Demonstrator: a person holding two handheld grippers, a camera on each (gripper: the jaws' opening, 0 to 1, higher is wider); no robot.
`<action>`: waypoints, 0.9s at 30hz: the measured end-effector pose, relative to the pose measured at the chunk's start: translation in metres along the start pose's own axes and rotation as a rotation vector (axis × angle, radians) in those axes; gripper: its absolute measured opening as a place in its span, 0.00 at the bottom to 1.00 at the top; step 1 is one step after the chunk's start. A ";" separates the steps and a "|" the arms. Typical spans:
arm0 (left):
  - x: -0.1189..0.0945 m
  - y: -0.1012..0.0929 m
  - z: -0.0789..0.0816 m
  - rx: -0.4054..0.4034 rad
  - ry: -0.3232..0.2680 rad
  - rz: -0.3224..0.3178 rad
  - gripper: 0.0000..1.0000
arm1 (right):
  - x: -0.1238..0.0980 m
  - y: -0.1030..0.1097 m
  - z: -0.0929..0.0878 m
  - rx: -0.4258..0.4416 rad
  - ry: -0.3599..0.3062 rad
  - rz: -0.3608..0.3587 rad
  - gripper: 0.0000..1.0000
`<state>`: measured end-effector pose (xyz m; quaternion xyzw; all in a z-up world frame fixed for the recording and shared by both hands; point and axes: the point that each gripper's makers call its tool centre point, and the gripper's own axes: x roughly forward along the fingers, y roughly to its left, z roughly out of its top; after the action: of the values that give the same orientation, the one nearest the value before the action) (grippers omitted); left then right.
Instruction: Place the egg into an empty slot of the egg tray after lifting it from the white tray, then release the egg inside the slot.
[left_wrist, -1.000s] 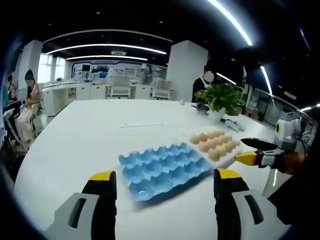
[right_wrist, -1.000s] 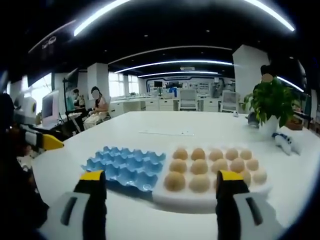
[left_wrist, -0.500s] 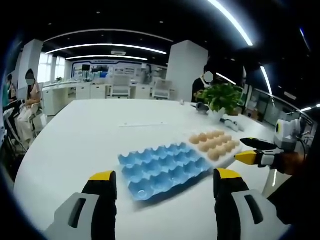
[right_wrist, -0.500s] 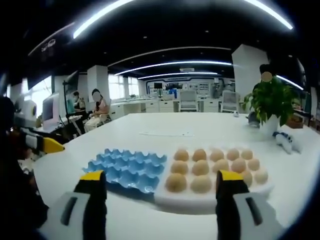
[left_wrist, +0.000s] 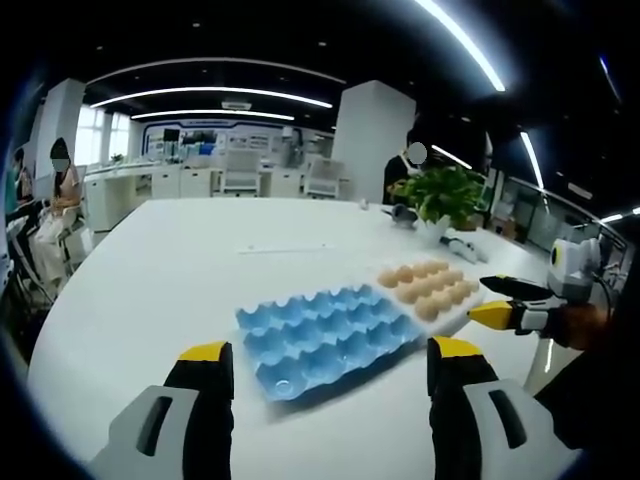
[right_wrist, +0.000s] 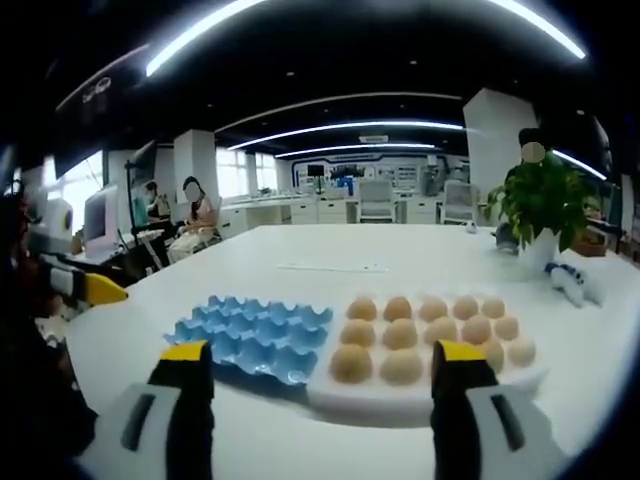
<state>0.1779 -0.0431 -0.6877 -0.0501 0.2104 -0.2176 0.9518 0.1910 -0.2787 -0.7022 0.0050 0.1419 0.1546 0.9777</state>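
Blue egg tray (left_wrist: 327, 337) empty on the white table (left_wrist: 180, 270), touching the white tray (right_wrist: 420, 395) of tan eggs (right_wrist: 401, 335) at its 3 o'clock. Left gripper (left_wrist: 330, 372) spread wide, holding nothing, short of the blue tray. Right gripper (right_wrist: 318, 375) equally wide and empty, just before the nearest eggs.

the egg tray (right_wrist: 255, 336) is bright blue, the tray (right_wrist: 420, 395) beside it white, its eggs (right_wrist: 401, 334) tan to pale beige. the table (left_wrist: 190, 260) is plain white. both grippers' jaws are black with yellow tips. the potted plant (right_wrist: 542, 200) is green.
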 end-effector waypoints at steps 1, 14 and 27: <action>0.000 0.000 0.000 0.000 0.001 0.000 0.79 | 0.000 0.000 0.000 -0.001 0.001 0.001 0.93; -0.001 -0.001 0.001 0.000 -0.004 0.000 0.79 | 0.001 0.001 -0.002 -0.014 0.010 0.014 0.93; 0.000 -0.001 -0.001 -0.001 0.007 -0.002 0.79 | 0.007 0.002 -0.008 -0.017 0.031 0.028 0.90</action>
<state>0.1771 -0.0435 -0.6881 -0.0502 0.2140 -0.2185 0.9507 0.1943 -0.2749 -0.7120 -0.0038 0.1557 0.1697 0.9731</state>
